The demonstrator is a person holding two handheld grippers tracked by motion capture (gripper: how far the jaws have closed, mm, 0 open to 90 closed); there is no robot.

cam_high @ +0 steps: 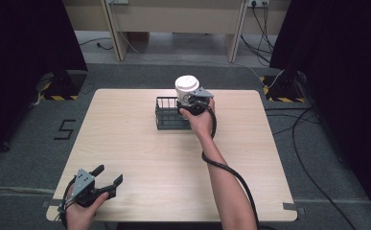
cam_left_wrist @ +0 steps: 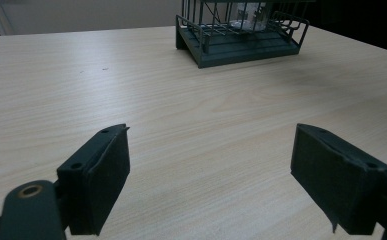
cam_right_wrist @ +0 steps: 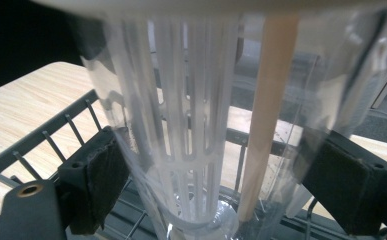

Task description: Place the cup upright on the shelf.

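**Cup lowered into the wire basket, grip slackening**

In the right gripper view, the right gripper [cam_right_wrist: 221,185] brackets a clear plastic cup [cam_right_wrist: 206,125]. The left pad seems to touch the wall low down, while the right pad looks slightly apart from it, so I cannot tell whether the cup is gripped. A wooden stirrer [cam_right_wrist: 266,115] stands inside the cup.

In the high view this gripper is just above centre frame, at the dark wire basket [cam_high: 166,115]. The cup's white lid [cam_high: 187,84] rises above the basket's far right corner. The base appears inside the basket, so placement looks nearly done. Release and withdrawal remain.

The cup stands upright, long axis vertical, lid up, narrow base down.

The left gripper [cam_high: 107,178] rests at lower left, jaws wide apart and empty.
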